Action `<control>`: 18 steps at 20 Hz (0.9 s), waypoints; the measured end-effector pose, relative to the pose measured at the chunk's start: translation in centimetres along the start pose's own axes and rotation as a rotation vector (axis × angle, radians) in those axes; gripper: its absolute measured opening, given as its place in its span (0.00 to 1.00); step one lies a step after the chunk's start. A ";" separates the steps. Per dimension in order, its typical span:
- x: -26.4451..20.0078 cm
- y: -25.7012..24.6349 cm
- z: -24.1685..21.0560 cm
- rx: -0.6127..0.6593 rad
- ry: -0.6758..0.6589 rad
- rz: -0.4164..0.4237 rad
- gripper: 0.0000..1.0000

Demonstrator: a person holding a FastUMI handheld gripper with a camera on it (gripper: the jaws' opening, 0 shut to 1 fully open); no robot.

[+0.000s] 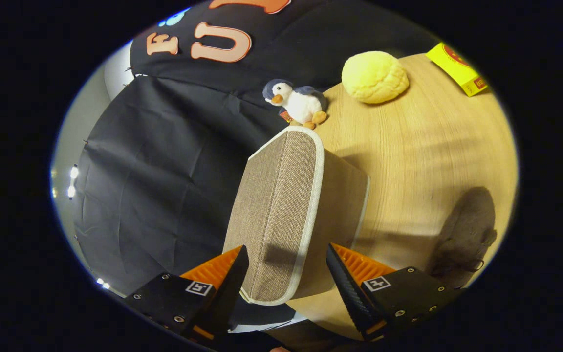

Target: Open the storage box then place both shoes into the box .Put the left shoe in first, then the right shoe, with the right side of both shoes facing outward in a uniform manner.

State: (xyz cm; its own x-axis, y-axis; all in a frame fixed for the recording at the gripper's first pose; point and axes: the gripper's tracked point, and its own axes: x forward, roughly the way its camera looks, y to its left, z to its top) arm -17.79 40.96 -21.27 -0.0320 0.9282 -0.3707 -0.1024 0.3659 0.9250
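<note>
Two fingers (235,278) of the gripper (287,276) stand wide apart, with the near end of one storage box (281,210) between them; whether either finger touches its fabric cannot be told. One box is in view, woven in beige cloth with pale piping along its edges. It rests at the edge of the wooden table (423,151), and its long axis runs away from the fingers toward the booth's black cloth wall (164,161). Its broad woven face with the piped rim is turned toward the wall. Just beyond its far end sits one plush penguin (297,103), and farther along lie one round yellow plush (374,77) and one yellow packet (459,68). One grey shoe (465,234) lies well apart, beside the outer finger.
</note>
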 end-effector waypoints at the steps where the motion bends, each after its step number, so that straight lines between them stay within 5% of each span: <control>1: 0.6 0.1 -0.1 0.023 0.006 0.019 0.96; 8: 1.5 1.1 -0.5 0.099 -0.011 0.085 0.95; 18: -2.7 7.4 2.3 0.108 -0.123 0.214 0.50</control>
State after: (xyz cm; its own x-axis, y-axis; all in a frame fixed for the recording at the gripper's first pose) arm -16.17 41.29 -13.19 0.0805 0.9840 -0.1589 0.0003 0.1594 0.9872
